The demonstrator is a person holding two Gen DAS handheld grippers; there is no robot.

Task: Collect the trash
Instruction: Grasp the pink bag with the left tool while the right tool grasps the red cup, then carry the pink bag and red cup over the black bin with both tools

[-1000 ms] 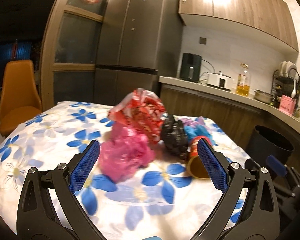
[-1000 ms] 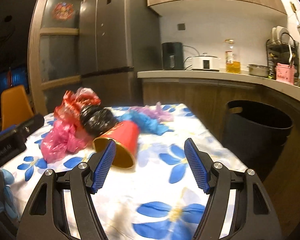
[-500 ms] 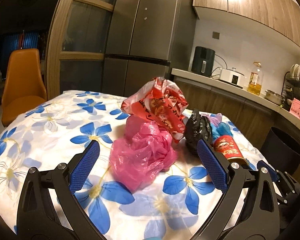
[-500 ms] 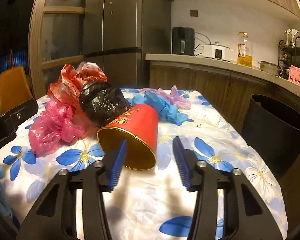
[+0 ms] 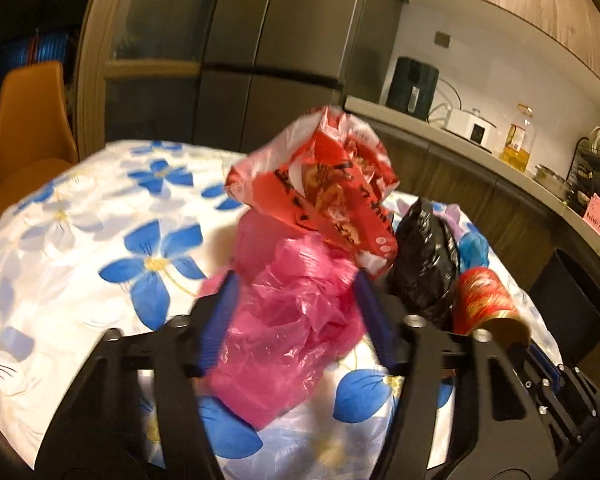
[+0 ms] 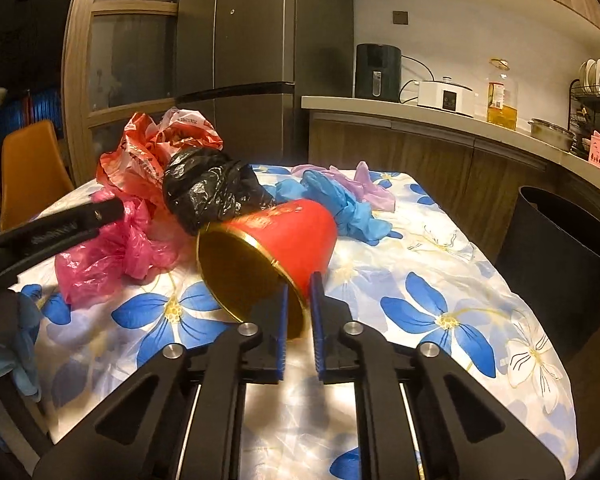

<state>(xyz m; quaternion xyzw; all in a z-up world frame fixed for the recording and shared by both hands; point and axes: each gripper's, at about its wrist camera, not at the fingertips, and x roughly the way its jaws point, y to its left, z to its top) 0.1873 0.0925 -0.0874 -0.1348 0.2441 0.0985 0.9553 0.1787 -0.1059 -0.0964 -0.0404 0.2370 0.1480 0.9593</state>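
Note:
A crumpled pink plastic bag (image 5: pixel 284 332) lies on the flowered tablecloth (image 5: pixel 100 248). My left gripper (image 5: pixel 296 280) is closing around it, and both blue pads touch its sides. A red paper cup (image 6: pixel 292 232) with a gold inside lies on its side, mouth toward me. My right gripper (image 6: pixel 300 288) is closing on the lower rim of that cup, one pad inside the mouth and one outside. The right wrist view also shows the pink bag (image 6: pixel 108 256) with the left gripper's black finger (image 6: pixel 60 228) against it. The cup (image 5: pixel 480 300) shows at the right of the left wrist view.
A red printed bag (image 5: pixel 324 184), a black bag (image 6: pixel 208 188), blue gloves (image 6: pixel 340 200) and a purple glove (image 6: pixel 364 184) lie behind the cup. A black bin (image 6: pixel 560 260) stands on the floor right of the table. An orange chair (image 5: pixel 28 120) is at the far left.
Both grippers moved forward toward the pile. The left jaws narrowed around the pink bag. The right jaws went from wide apart to pinched on the cup's rim.

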